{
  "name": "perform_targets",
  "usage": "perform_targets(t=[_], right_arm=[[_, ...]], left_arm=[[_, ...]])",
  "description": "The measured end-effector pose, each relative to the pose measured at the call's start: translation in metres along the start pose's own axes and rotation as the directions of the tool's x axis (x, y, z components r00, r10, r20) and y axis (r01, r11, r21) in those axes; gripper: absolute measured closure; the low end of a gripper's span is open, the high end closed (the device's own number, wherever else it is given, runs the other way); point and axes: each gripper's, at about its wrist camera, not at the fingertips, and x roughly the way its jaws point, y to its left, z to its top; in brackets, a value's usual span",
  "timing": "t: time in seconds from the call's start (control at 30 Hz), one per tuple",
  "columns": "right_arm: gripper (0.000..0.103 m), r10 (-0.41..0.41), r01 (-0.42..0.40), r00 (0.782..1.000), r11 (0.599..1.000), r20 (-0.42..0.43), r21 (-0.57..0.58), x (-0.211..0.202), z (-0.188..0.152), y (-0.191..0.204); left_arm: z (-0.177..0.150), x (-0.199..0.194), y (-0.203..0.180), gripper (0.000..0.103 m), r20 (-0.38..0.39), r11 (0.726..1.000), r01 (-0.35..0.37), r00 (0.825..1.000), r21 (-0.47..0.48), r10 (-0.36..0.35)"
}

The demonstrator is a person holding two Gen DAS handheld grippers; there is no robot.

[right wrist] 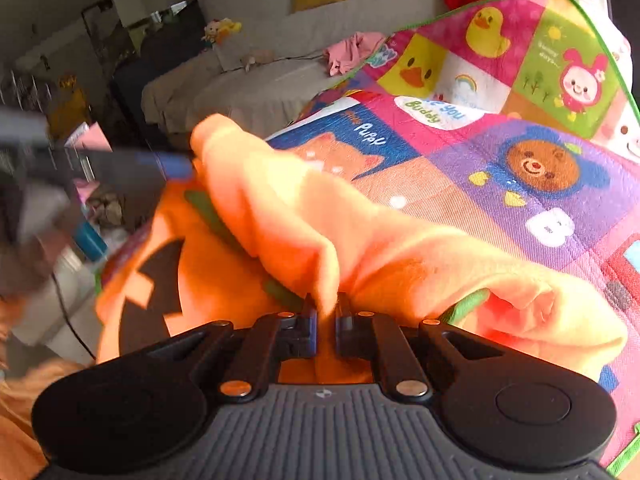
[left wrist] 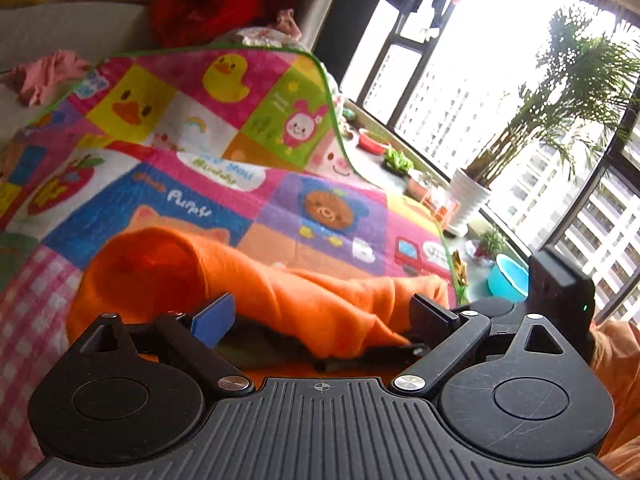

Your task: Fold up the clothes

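An orange pumpkin-face garment (left wrist: 280, 300) with black shapes and green trim lies on a colourful cartoon play mat (left wrist: 200, 152). My left gripper (left wrist: 324, 312) is open, its fingers spread on either side of a raised fold of the garment. In the right wrist view, my right gripper (right wrist: 327, 312) is shut on a bunched fold of the orange garment (right wrist: 304, 232) and holds it up off the mat (right wrist: 520, 208). The left gripper's blurred blue finger (right wrist: 120, 168) touches the garment's far left corner.
The mat's far part rises against a white sofa (right wrist: 280, 80) with pink clothes (right wrist: 352, 54), a red cushion (left wrist: 204, 4) and yellow pillows. To the right in the left wrist view are a window, potted plants (left wrist: 472, 196) and a blue bowl (left wrist: 508, 280).
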Motion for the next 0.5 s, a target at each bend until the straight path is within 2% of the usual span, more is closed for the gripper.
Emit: perform_targets(t=[0.1, 0.17, 0.23, 0.3, 0.33, 0.37, 0.43, 0.5], right_arm=[[0.095, -0.046, 0.046, 0.999, 0.995, 0.005, -0.092, -0.001, -0.006, 0.017], [0.095, -0.078, 0.079, 0.997, 0.985, 0.009, -0.154, 0.000, -0.010, 0.027], [0.095, -0.109, 0.109, 0.994, 0.972, 0.014, -0.207, 0.002, -0.011, 0.034], [0.095, -0.134, 0.134, 0.991, 0.958, 0.019, -0.253, 0.002, -0.012, 0.040], [0.095, -0.148, 0.149, 0.989, 0.948, 0.024, -0.281, 0.002, -0.013, 0.044], [0.095, -0.163, 0.165, 0.986, 0.934, 0.032, -0.316, 0.001, -0.013, 0.048], [0.093, -0.197, 0.201, 0.979, 0.901, 0.050, -0.385, -0.002, -0.012, 0.055], [0.082, -0.231, 0.245, 0.969, 0.863, 0.085, -0.442, -0.007, -0.005, 0.062]], left_arm=[[0.013, -0.015, -0.007, 0.006, 0.084, 1.000, -0.012, 0.996, -0.012, 0.013], [0.019, -0.008, -0.009, 0.006, 0.096, 0.998, -0.051, 0.994, -0.021, 0.053], [0.017, 0.018, -0.006, 0.006, 0.055, 0.987, -0.163, 0.985, -0.001, 0.163], [0.010, 0.045, 0.001, 0.009, -0.003, 0.963, -0.267, 0.964, 0.039, 0.267], [0.003, 0.058, 0.005, 0.018, -0.042, 0.952, -0.300, 0.952, 0.063, 0.303], [-0.006, 0.066, 0.012, 0.022, -0.079, 0.946, -0.314, 0.944, 0.076, 0.320], [-0.018, 0.076, 0.023, 0.022, -0.130, 0.946, -0.315, 0.938, 0.073, 0.322], [-0.027, 0.080, 0.030, 0.021, -0.150, 0.946, -0.314, 0.935, 0.075, 0.322]])
